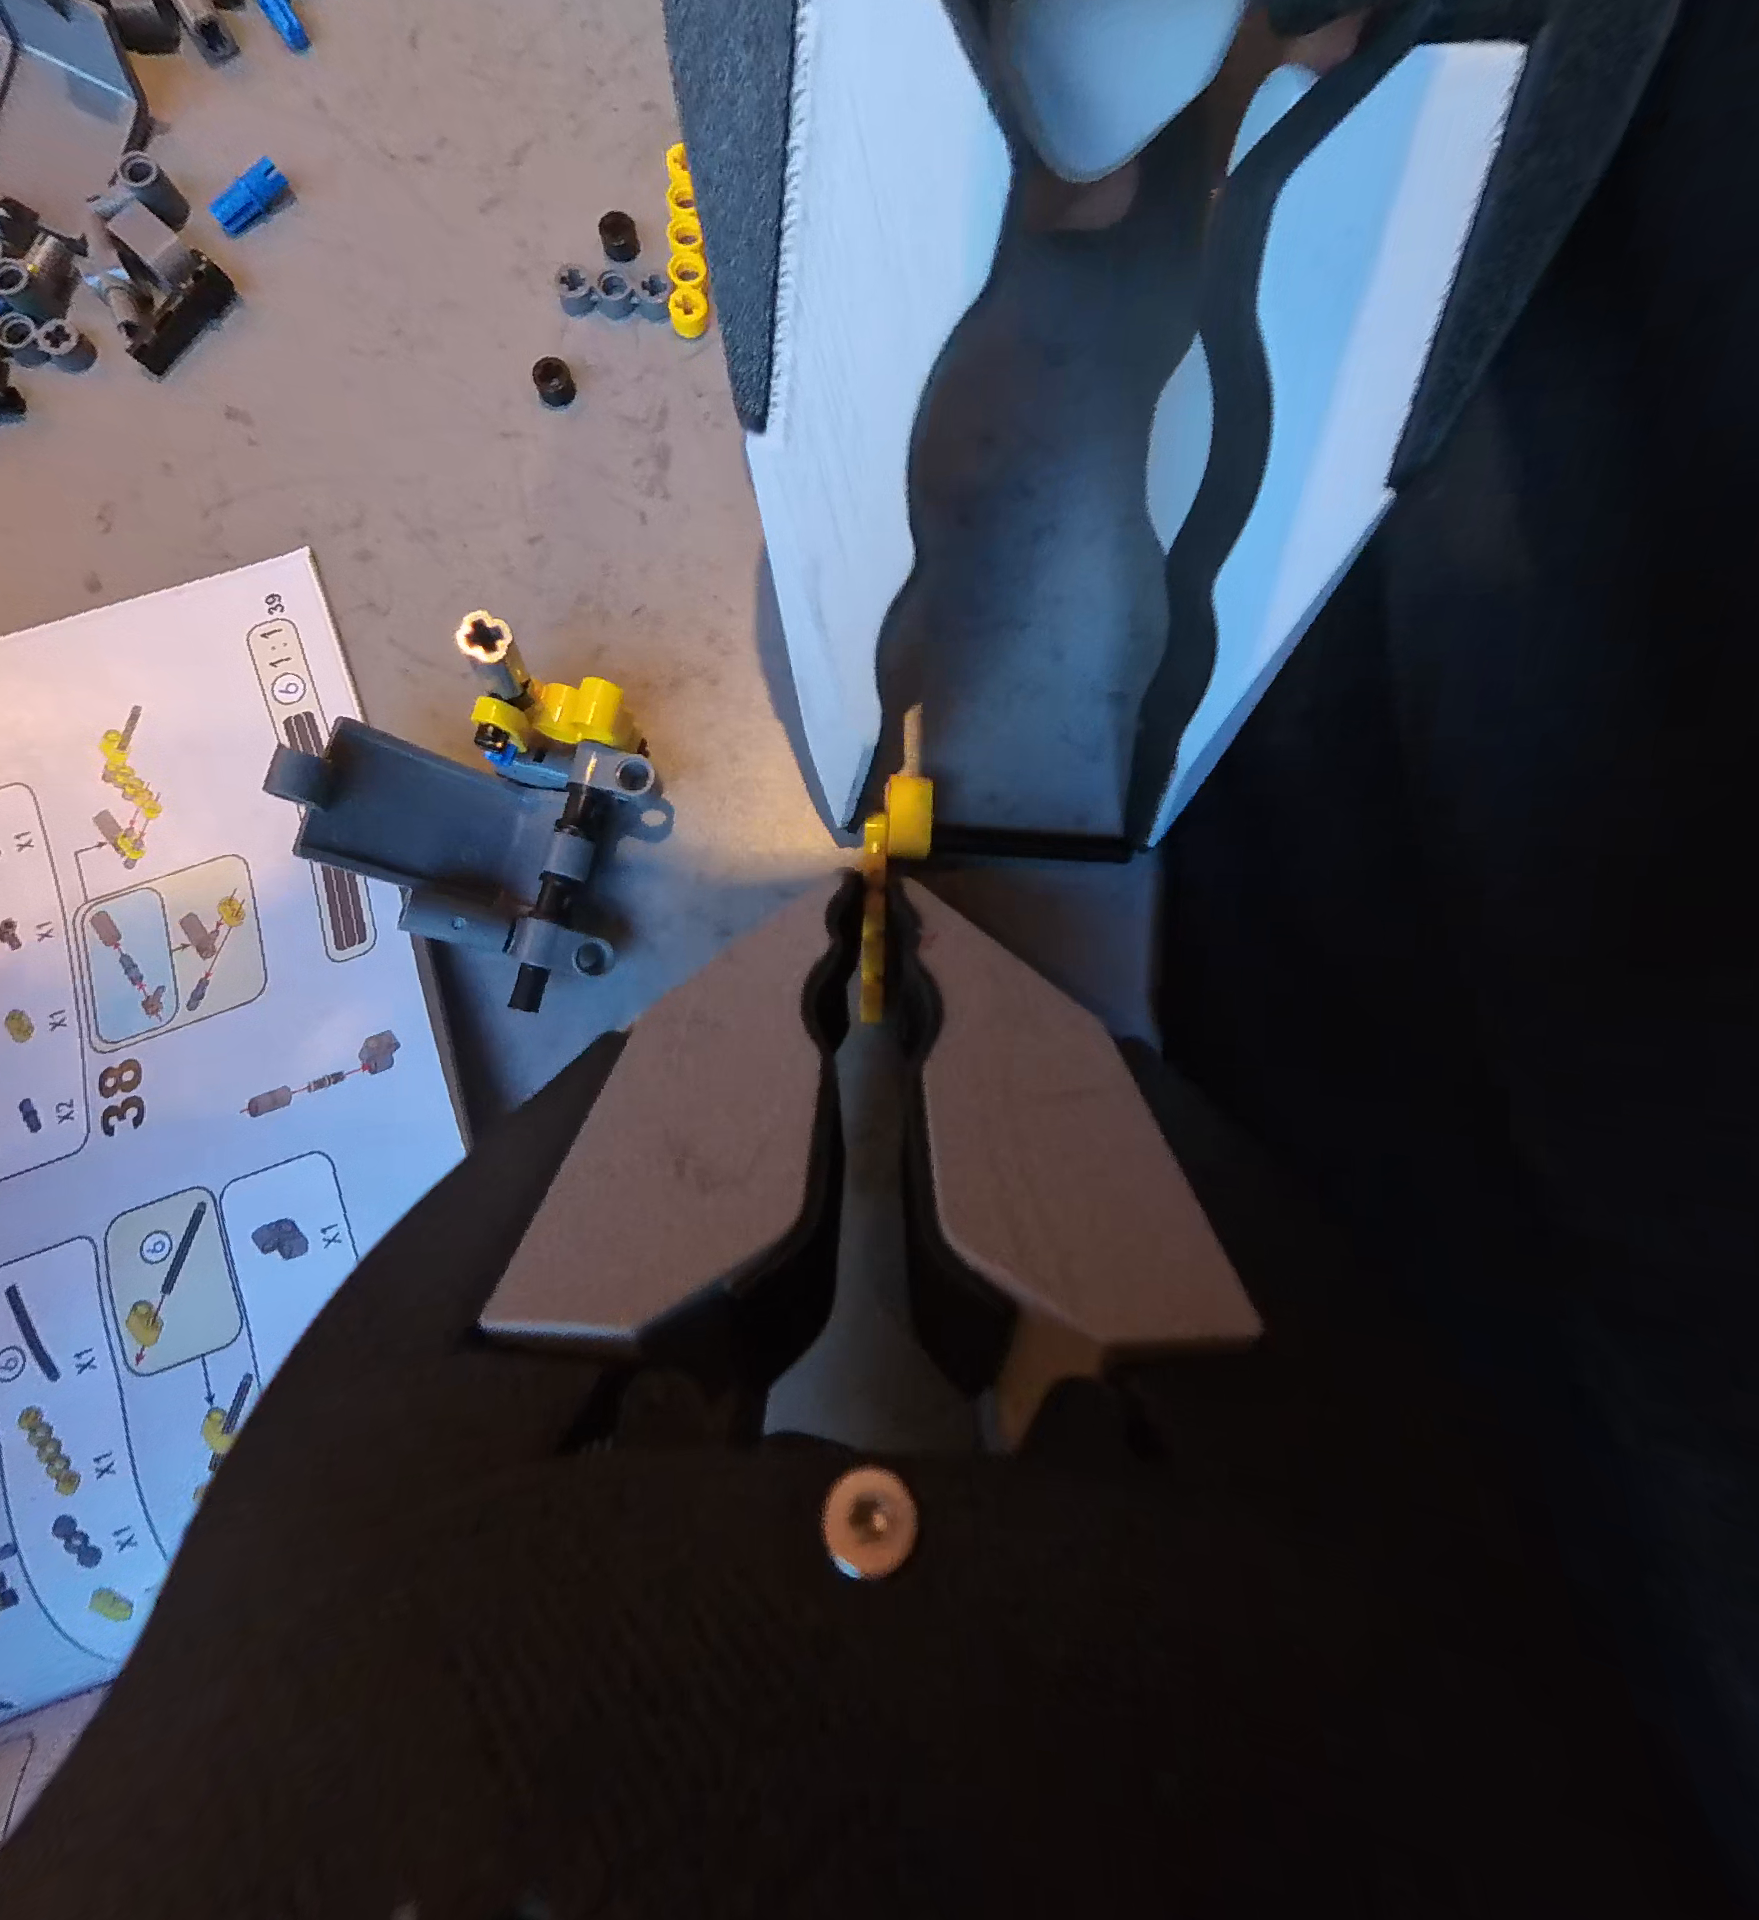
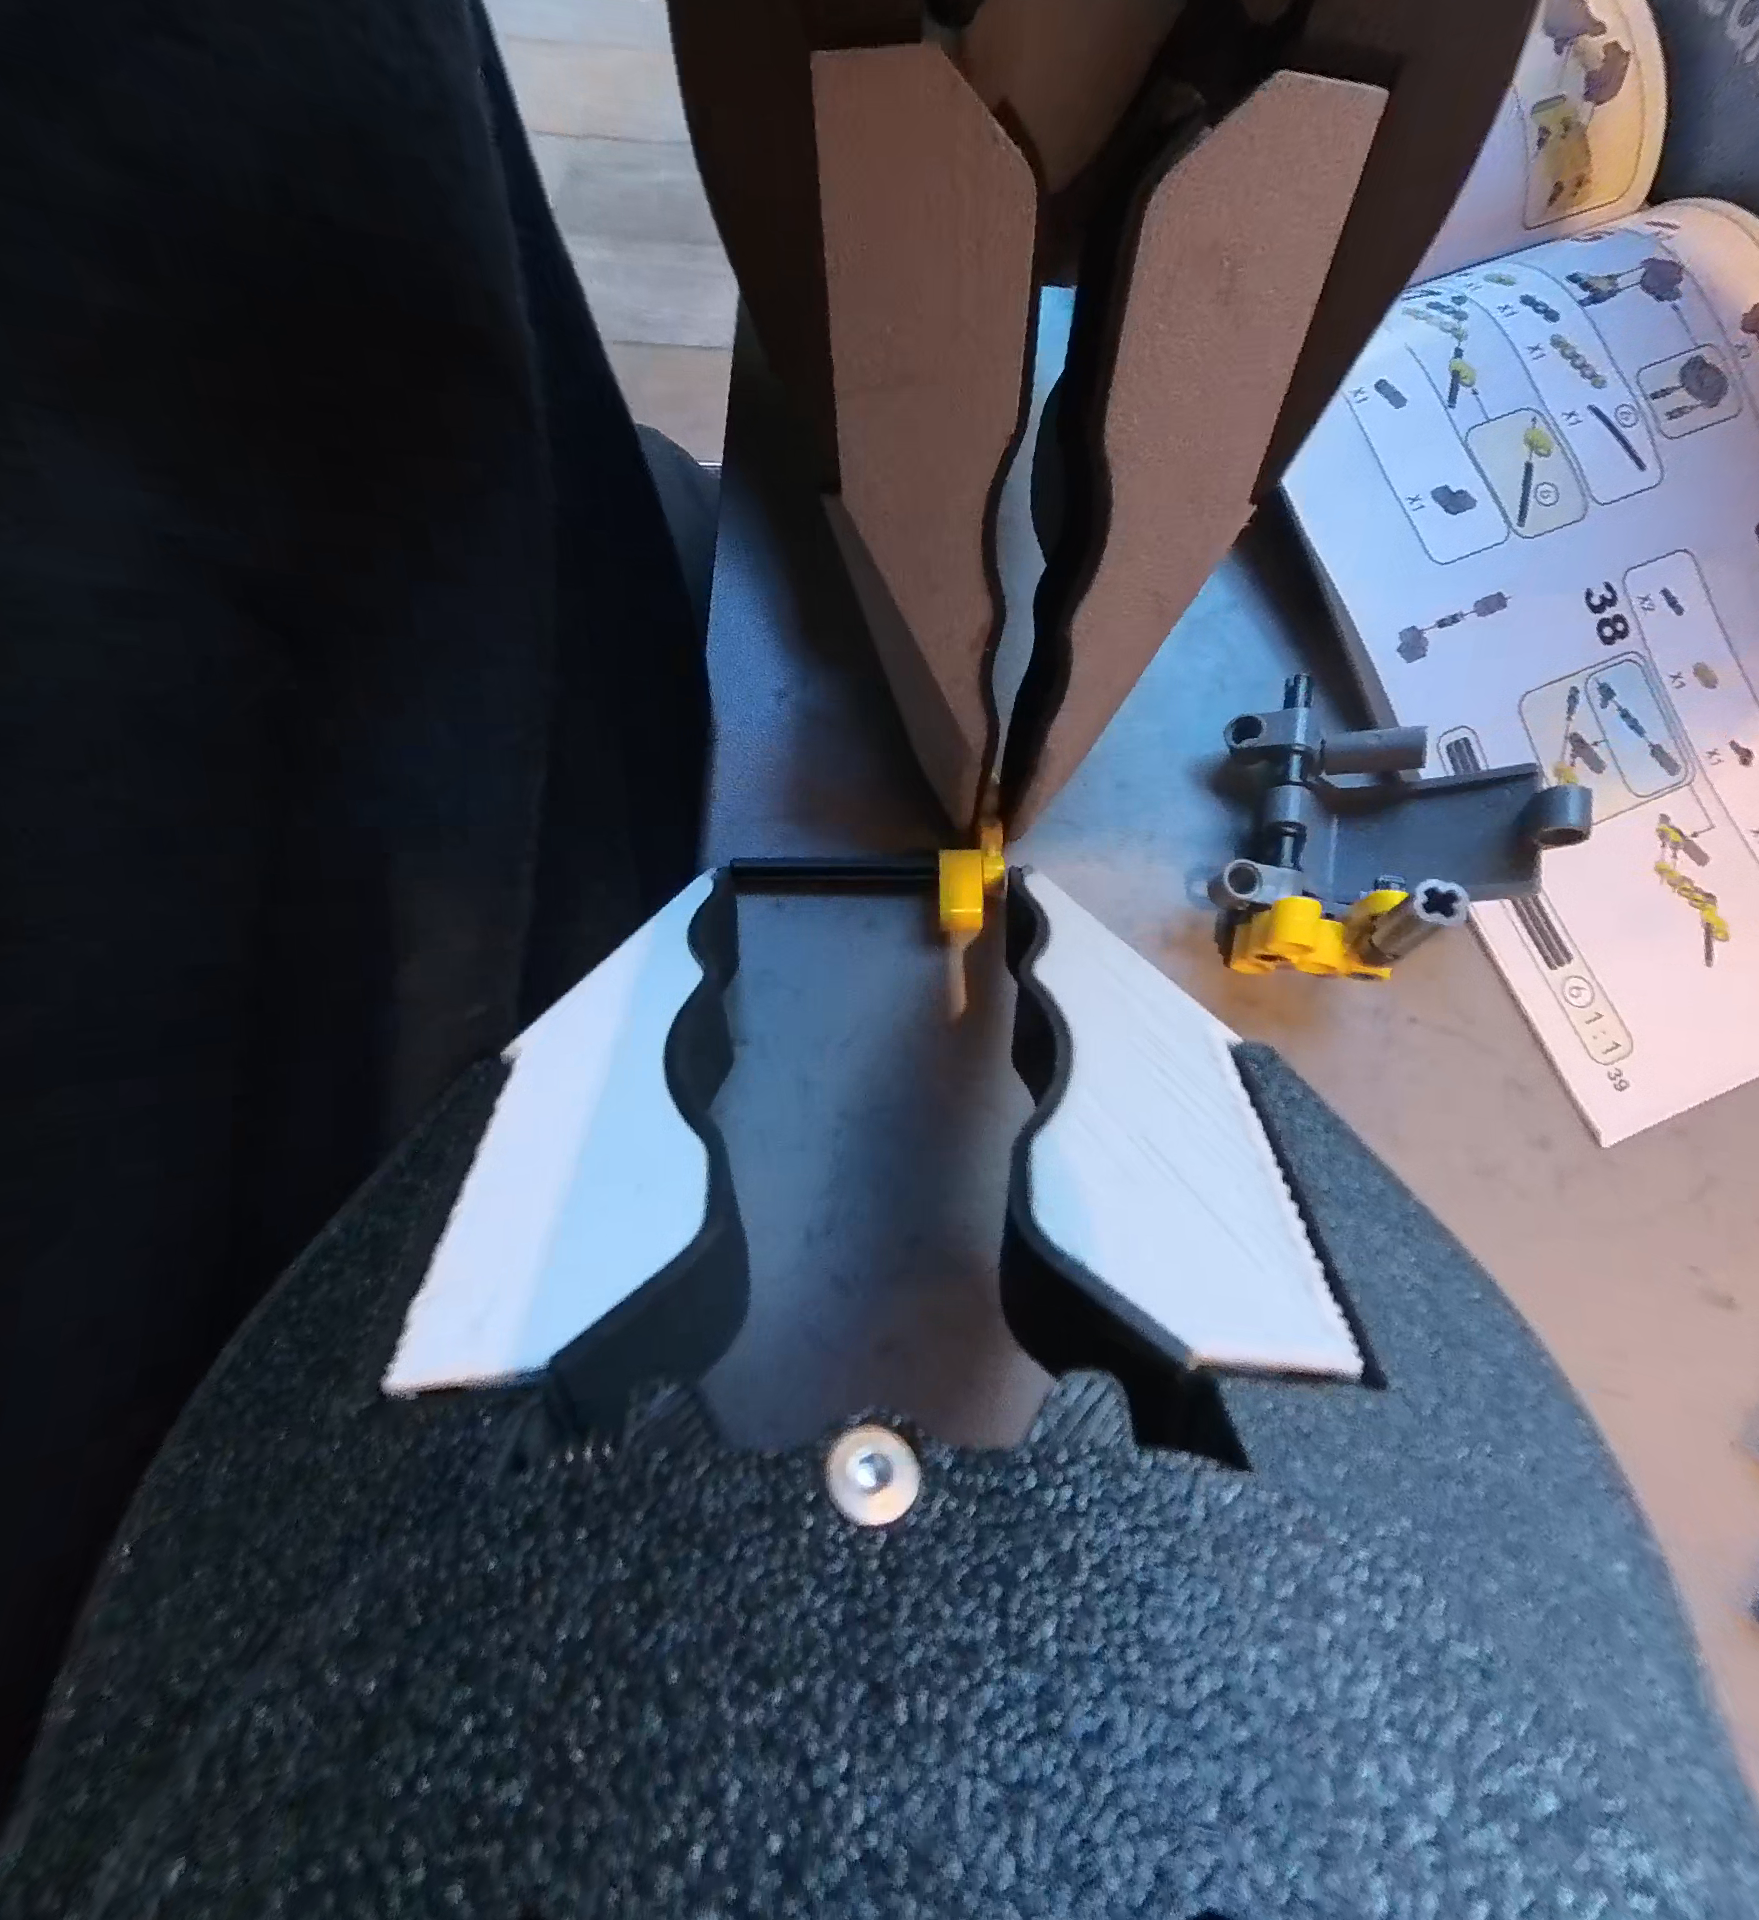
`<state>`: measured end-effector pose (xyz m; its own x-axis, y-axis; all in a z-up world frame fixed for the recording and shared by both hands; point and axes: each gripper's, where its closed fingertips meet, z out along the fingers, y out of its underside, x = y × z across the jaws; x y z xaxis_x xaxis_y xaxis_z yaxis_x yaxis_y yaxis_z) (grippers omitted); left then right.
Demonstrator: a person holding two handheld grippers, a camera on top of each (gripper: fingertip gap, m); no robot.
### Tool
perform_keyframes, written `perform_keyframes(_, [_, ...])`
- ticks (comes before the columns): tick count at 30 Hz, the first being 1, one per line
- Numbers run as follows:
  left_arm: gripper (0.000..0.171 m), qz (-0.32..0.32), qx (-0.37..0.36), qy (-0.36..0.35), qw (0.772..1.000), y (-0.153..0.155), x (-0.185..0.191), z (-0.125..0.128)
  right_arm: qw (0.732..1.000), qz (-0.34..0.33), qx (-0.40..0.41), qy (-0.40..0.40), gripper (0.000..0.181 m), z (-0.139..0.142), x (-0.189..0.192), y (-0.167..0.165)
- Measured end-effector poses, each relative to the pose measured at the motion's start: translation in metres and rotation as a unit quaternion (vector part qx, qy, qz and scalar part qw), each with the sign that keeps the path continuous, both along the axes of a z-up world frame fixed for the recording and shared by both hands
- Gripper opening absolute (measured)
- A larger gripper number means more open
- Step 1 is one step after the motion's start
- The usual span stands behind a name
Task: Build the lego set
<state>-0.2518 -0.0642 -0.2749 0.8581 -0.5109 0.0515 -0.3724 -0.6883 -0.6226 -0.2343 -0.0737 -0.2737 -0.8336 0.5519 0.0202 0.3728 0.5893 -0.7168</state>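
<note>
My left gripper [image 1: 870,894], with brown fingers, is shut on the edge of a thin yellow beam [image 1: 870,966]. A yellow connector [image 1: 908,816] sits at the beam's far end, with a tan pin [image 1: 913,732] poking out and a black axle [image 1: 1041,844] running sideways from it. My right gripper [image 2: 870,883], with white fingers, faces the left gripper [image 2: 989,810] tip to tip. Its jaws stand wide apart, and the axle [image 2: 823,871] with the connector [image 2: 961,883] spans from one tip to the other, clamped lengthwise. The pin [image 2: 958,982] points back between the white fingers.
A grey and yellow sub-assembly [image 1: 459,831] lies on the table beside an open instruction booklet [image 1: 127,935]. Loose grey, black and blue parts [image 1: 23,260] and a yellow beam [image 1: 686,239] lie farther off. A person's dark clothing [image 2: 231,727] fills the left of the right wrist view. My left and right fingertips are right by each other.
</note>
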Motion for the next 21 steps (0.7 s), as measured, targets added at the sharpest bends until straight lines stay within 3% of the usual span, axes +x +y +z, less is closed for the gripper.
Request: perform_keyframes(21, [0.003,0.002,0.002,-0.016,1.0,-0.0046,-0.0032,0.0006,1.0,0.017,-0.008,-0.016,0.051,-0.0009,-0.0019,-0.0022])
